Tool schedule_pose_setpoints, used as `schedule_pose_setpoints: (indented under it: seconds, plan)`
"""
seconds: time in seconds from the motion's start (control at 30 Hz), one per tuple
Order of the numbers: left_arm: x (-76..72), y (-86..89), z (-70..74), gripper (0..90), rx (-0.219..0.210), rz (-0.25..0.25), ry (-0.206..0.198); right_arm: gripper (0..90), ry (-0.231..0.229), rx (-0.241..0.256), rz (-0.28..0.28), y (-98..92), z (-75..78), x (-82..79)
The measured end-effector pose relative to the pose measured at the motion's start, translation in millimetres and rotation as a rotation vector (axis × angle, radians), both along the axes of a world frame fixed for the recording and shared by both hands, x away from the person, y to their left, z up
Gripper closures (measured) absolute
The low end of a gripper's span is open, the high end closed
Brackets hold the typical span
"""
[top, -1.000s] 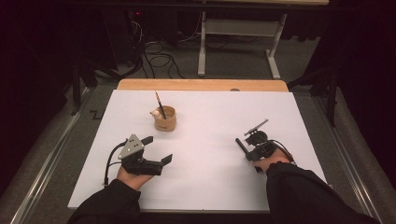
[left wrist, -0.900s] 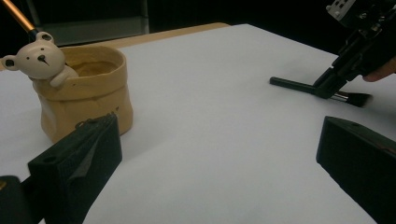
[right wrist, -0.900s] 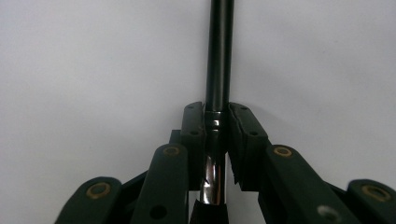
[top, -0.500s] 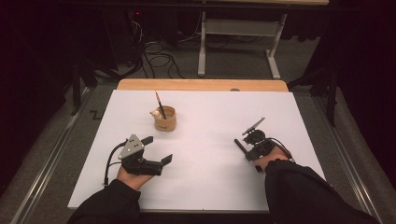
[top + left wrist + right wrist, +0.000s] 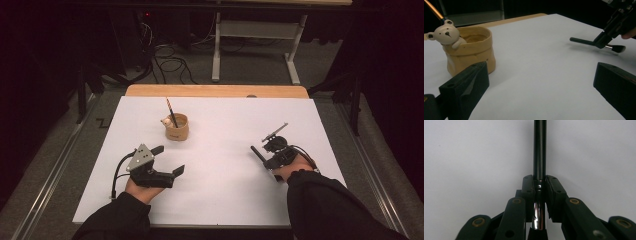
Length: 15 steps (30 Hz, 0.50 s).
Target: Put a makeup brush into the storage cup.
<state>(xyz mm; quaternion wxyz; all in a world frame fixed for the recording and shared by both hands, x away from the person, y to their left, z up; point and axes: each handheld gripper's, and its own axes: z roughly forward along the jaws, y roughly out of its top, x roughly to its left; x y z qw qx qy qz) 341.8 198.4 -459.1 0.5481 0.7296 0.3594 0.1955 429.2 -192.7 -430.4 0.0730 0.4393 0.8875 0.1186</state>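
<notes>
— On the bench's right half, what do you see?
— My right gripper lies low, fingers pinching a dark brush by its ferrule, handle pointing left.
— And the left?
— My left gripper rests with fingers spread wide, near the bear-faced cup. Bare white surface lies between them; edges well off.
— Changes?
— The right gripper has dropped slightly toward me; the left stays put.

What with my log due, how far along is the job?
Done: one striped stick stands in the bear cup. In hand: the right tool is shut on a black brush. Left: probably dropping that brush in the cup; the left tool is open, empty.
</notes>
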Motion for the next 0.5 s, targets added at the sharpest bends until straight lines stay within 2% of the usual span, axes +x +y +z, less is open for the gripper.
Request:
schedule_pose_setpoints:
  seconds: [0.23,0.4,0.5]
  plan:
    - [-0.6,-0.6,0.2,0.5,0.001,0.003,-0.013,80.0,-0.024,0.012,-0.004,-8.0,17.3,-7.1]
    - [-0.3,-1.6,3.0,0.3,-0.009,0.012,-0.032,80.0,-0.039,0.009,0.015,-11.6,26.2,-11.8]
    - [1.7,-4.4,6.9,0.3,-0.012,0.026,-0.027,80.0,-0.043,0.004,0.028,-14.9,31.5,-13.7]
